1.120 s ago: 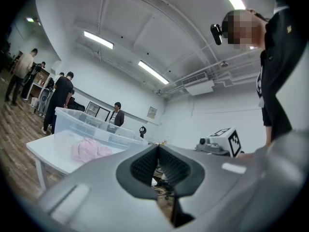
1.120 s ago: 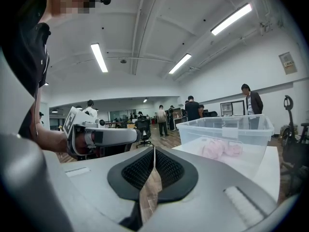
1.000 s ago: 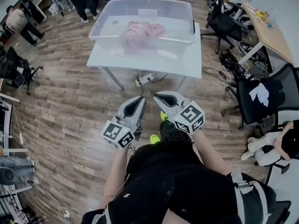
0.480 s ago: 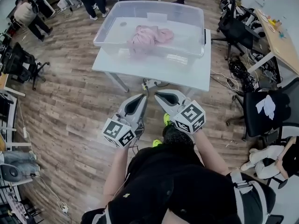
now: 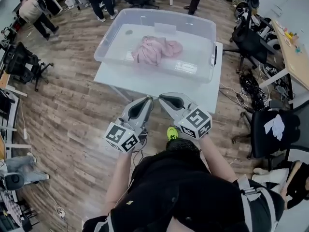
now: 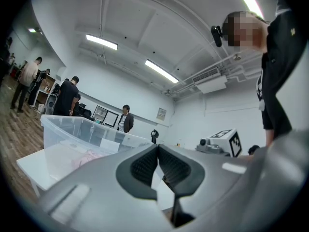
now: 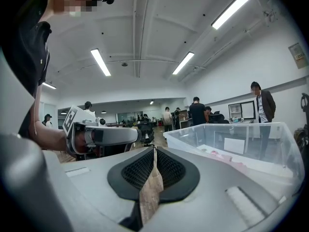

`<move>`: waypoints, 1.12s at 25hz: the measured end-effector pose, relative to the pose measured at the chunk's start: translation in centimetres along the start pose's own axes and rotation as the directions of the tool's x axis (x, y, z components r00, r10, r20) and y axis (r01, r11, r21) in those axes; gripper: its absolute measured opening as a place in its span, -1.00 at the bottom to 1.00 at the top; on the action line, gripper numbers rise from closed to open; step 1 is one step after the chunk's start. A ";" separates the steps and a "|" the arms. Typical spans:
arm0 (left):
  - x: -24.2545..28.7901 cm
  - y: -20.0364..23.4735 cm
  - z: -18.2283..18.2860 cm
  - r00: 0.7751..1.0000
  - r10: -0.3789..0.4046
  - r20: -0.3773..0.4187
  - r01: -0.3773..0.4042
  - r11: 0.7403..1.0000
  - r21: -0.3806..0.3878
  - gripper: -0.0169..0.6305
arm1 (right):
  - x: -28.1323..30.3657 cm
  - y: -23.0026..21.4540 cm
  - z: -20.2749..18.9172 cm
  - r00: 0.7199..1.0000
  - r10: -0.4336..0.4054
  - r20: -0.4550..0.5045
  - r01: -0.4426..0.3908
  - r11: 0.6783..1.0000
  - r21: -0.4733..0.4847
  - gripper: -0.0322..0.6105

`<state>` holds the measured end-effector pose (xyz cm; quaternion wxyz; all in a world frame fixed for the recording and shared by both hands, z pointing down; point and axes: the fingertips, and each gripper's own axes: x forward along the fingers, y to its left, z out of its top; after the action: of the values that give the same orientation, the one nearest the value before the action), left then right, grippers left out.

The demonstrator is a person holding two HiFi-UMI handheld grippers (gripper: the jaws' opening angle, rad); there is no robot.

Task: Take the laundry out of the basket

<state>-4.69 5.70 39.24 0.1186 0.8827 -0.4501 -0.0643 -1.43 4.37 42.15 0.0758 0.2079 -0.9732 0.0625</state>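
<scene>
A clear plastic basket [image 5: 203, 66] stands on a white table [image 5: 159, 83] ahead of me. Pink laundry [image 5: 155, 49] lies bunched inside it. In the left gripper view the basket [image 6: 67, 129] shows at the left, with the pink laundry [image 6: 87, 157] seen through its wall. In the right gripper view the basket [image 7: 251, 144] is at the right, with pink laundry [image 7: 219, 154] inside. My left gripper [image 5: 150, 99] and right gripper [image 5: 161, 98] are held side by side at the table's near edge, both shut and empty, well short of the basket.
Black office chairs [image 5: 273, 127] and a wooden desk [image 5: 294, 57] stand at the right, with cables [image 5: 251, 88] on the wooden floor. People [image 5: 34, 13] stand at the far left and behind the table. Another chair [image 5: 21, 64] is at the left.
The table and basket have come nearer and lower in the head view as the person walked forward. Both grippers stayed shut and side by side.
</scene>
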 end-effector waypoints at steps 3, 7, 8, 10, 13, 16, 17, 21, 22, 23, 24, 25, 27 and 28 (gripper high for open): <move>1.9 1.4 -0.1 1.000 0.021 0.000 -0.021 1.000 -0.022 -0.92 | 0.7 -2.3 0.6 1.000 0.017 0.007 -0.017 1.000 -0.003 -0.89; 4.6 2.6 0.4 0.999 0.047 0.000 -0.047 0.999 -0.025 -0.92 | 1.1 -5.2 1.4 0.999 0.037 0.016 -0.037 0.999 -0.010 -0.89; 5.3 2.8 0.6 0.999 0.050 0.001 -0.050 0.999 -0.020 -0.92 | 1.2 -5.9 1.7 0.999 0.042 0.019 -0.041 0.999 -0.012 -0.89; 6.7 3.1 0.9 0.998 0.057 0.006 -0.057 0.998 -0.011 -0.92 | 1.3 -7.1 2.0 0.998 0.053 0.023 -0.053 0.998 -0.016 -0.89; 8.2 3.6 1.1 0.997 0.075 0.015 -0.075 0.997 0.001 -0.92 | 1.5 -8.6 2.3 0.997 0.079 0.026 -0.079 0.997 -0.024 -0.89; 9.5 4.1 1.5 0.996 0.090 0.017 -0.090 0.996 0.008 -0.92 | 1.9 -9.9 2.8 0.995 0.096 0.031 -0.095 0.995 -0.033 -0.89; 9.7 4.1 1.6 0.995 0.093 0.017 -0.093 0.996 0.008 -0.92 | 2.0 -10.3 3.0 0.995 0.099 0.032 -0.098 0.995 -0.034 -0.89; 10.6 4.2 1.5 0.995 0.094 0.012 -0.094 0.995 0.016 -0.92 | 2.0 -11.1 3.1 0.994 0.105 0.040 -0.104 0.994 -0.025 -0.89; 10.8 4.3 1.5 0.996 0.094 0.012 -0.094 0.995 0.016 -0.92 | 2.0 -11.3 3.1 0.994 0.104 0.041 -0.103 0.994 -0.024 -0.89; 11.0 4.5 1.5 0.995 0.095 0.010 -0.095 0.995 0.014 -0.92 | 2.1 -11.5 3.0 0.994 0.103 0.041 -0.102 0.994 -0.024 -0.89; 11.2 4.7 1.5 0.995 0.097 0.007 -0.097 0.995 0.012 -0.92 | 2.3 -11.7 3.0 0.994 0.103 0.041 -0.102 0.995 -0.023 -0.89; 11.4 5.1 1.3 0.995 0.099 0.003 -0.099 0.995 0.009 -0.92 | 2.5 -11.8 3.0 0.994 0.103 0.040 -0.102 0.995 -0.022 -0.89; 11.7 5.8 1.2 0.995 0.100 0.001 -0.100 0.995 0.006 -0.92 | 3.0 -12.1 3.1 0.994 0.103 0.040 -0.102 0.995 -0.020 -0.89; 11.9 6.2 1.3 0.995 0.097 0.003 -0.097 0.995 0.007 -0.92 | 3.2 -12.3 3.2 0.994 0.104 0.040 -0.103 0.994 -0.020 -0.89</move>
<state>-2.82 -7.67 39.59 0.1178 0.8602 -0.4928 -0.0580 0.35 -8.51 40.64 0.0542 0.1578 -0.9845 0.0531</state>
